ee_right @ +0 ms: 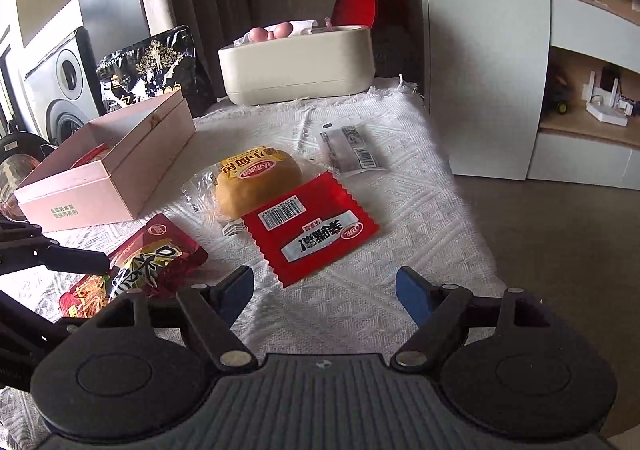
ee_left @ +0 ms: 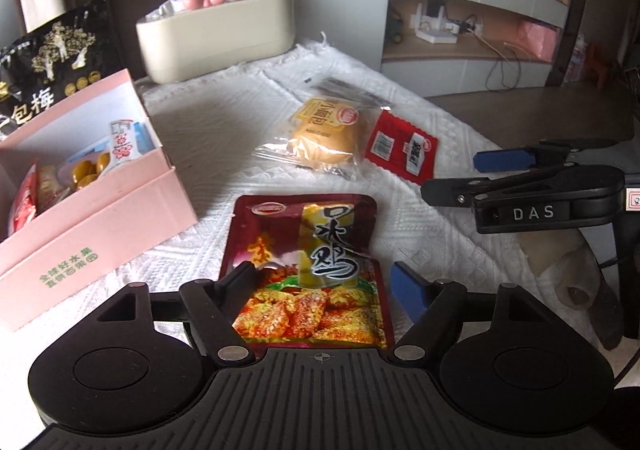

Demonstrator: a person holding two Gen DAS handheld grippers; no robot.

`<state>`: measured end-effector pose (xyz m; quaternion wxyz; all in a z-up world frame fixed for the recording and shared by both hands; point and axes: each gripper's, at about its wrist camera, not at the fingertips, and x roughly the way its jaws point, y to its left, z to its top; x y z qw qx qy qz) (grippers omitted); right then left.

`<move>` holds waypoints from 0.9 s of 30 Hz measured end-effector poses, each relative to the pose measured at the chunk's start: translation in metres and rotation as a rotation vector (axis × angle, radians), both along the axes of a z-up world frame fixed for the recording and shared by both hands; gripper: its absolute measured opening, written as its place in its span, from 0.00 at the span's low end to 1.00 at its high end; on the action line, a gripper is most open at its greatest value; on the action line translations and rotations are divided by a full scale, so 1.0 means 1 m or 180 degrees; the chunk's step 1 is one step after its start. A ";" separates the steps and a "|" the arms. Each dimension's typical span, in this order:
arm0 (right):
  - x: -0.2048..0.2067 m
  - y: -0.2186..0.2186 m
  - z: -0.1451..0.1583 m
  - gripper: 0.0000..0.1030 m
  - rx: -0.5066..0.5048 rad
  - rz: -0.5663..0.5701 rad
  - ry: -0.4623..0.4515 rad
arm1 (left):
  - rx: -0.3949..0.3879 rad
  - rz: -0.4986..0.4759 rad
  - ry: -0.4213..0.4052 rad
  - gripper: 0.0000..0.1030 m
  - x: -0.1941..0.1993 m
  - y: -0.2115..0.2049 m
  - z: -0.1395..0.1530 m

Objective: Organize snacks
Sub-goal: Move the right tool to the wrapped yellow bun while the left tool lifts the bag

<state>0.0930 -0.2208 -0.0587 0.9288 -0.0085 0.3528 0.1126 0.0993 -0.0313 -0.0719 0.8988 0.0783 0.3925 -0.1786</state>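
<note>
A dark red chicken snack pouch (ee_left: pixel 308 266) lies flat on the white cloth between the open fingers of my left gripper (ee_left: pixel 324 282); it also shows in the right wrist view (ee_right: pixel 136 266). A wrapped bun (ee_left: pixel 326 134) (ee_right: pixel 256 182) and a red sachet (ee_left: pixel 402 148) (ee_right: pixel 312 230) lie further back. My right gripper (ee_right: pixel 324 290) is open and empty, just short of the red sachet; it shows from the side in the left wrist view (ee_left: pixel 452 178). An open pink box (ee_left: pixel 120 202) (ee_right: pixel 120 174) at the left holds several snacks.
A cream tub (ee_left: pixel 216 38) (ee_right: pixel 298 68) with pink items stands at the back of the cloth. A black snack bag (ee_left: pixel 60 58) (ee_right: pixel 152 66) leans behind the pink box. A clear flat packet (ee_right: pixel 352 148) lies beyond the bun. The cloth's right edge (ee_right: pixel 472 210) drops to the floor.
</note>
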 end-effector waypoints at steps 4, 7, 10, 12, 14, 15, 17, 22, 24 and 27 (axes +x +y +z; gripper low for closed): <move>0.000 0.001 0.000 0.79 -0.0008 0.0010 0.0009 | 0.0063 0.0124 0.0022 0.77 0.012 0.004 -0.002; 0.000 0.001 -0.001 0.81 0.0001 0.0027 0.0021 | 0.0011 0.0108 -0.0009 0.83 0.021 0.008 -0.009; 0.000 0.002 -0.001 0.83 -0.0015 0.0045 0.0029 | -0.0058 0.0120 0.0025 0.86 0.029 0.011 -0.015; 0.000 0.003 -0.001 0.84 -0.0018 0.0050 0.0032 | -0.0060 0.0067 0.0026 0.91 0.030 0.010 -0.016; 0.000 0.003 -0.002 0.84 -0.0018 0.0058 0.0037 | -0.0089 0.0044 0.0026 0.94 0.031 0.009 -0.018; 0.000 0.003 -0.002 0.84 -0.0018 0.0059 0.0038 | -0.0124 0.0063 0.0022 0.94 0.032 0.011 -0.017; 0.000 0.003 -0.002 0.85 -0.0024 0.0060 0.0040 | -0.0259 0.0147 0.0031 0.94 0.034 0.017 -0.016; 0.000 0.004 -0.002 0.85 -0.0038 0.0067 0.0042 | -0.0260 0.0385 -0.0045 0.93 0.039 0.032 -0.015; 0.000 0.004 -0.002 0.85 -0.0038 0.0067 0.0042 | -0.0087 0.0264 -0.0095 0.93 0.040 0.028 -0.019; 0.000 0.005 -0.003 0.86 -0.0044 0.0069 0.0044 | -0.0022 0.0187 -0.0130 0.95 0.042 0.027 -0.021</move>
